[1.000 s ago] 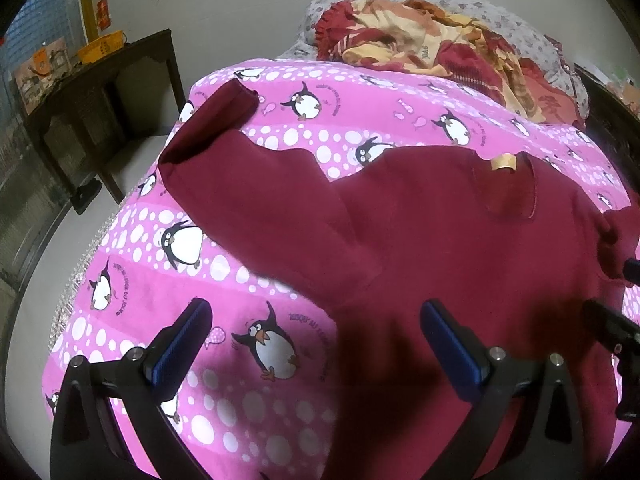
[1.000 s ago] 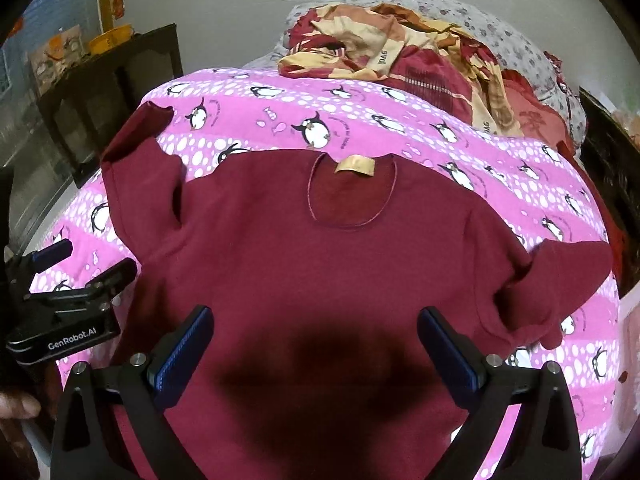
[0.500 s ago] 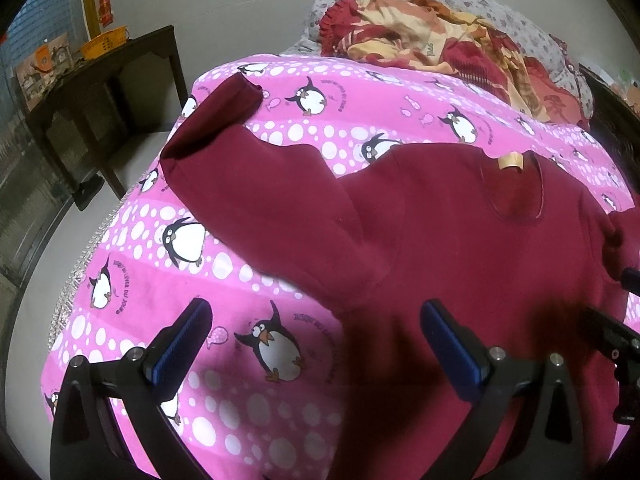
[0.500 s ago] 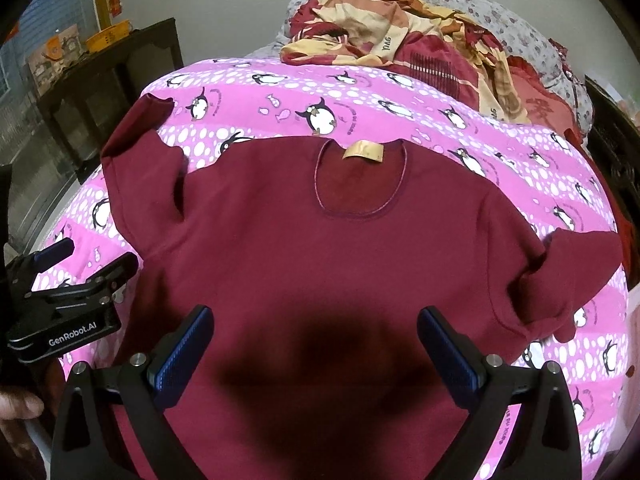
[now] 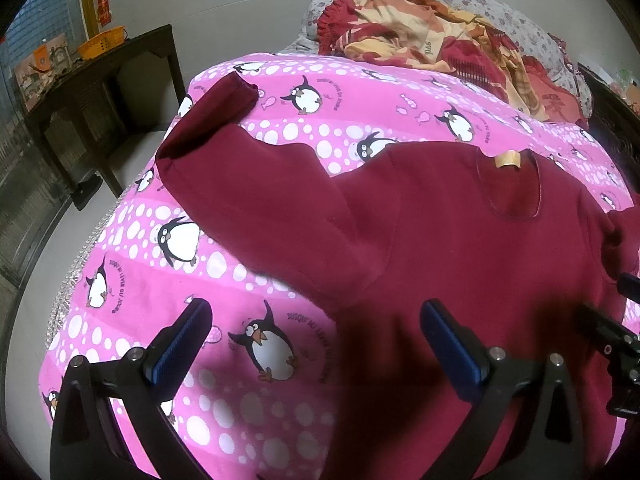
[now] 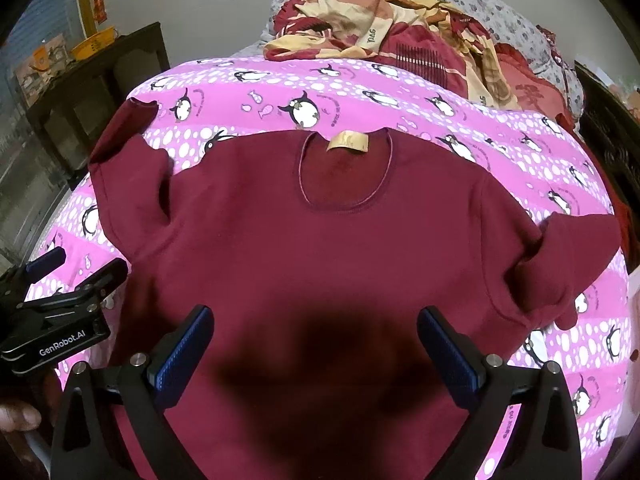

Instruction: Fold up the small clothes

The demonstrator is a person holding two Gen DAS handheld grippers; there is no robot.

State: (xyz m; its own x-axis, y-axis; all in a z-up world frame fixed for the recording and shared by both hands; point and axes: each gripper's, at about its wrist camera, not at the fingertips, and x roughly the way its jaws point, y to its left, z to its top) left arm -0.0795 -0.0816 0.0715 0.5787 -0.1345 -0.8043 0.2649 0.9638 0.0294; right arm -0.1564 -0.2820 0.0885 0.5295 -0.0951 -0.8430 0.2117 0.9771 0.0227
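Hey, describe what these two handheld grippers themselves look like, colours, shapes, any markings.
The left gripper and the right gripper match: black angular frames with silver screw heads, each finger ending in a flat blue ribbed pad. Seen from the right wrist camera, the left gripper's black body carries white "GenRobot.AI" lettering. No cables or sleeves show.

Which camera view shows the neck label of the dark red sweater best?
The right wrist view: the neck label faces the camera, near the middle. In the left wrist view the same label appears smaller, off to the right.

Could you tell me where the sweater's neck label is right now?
The label sits inside the collar of the sweater, top centre of the right wrist view, toward the crumpled quilt.
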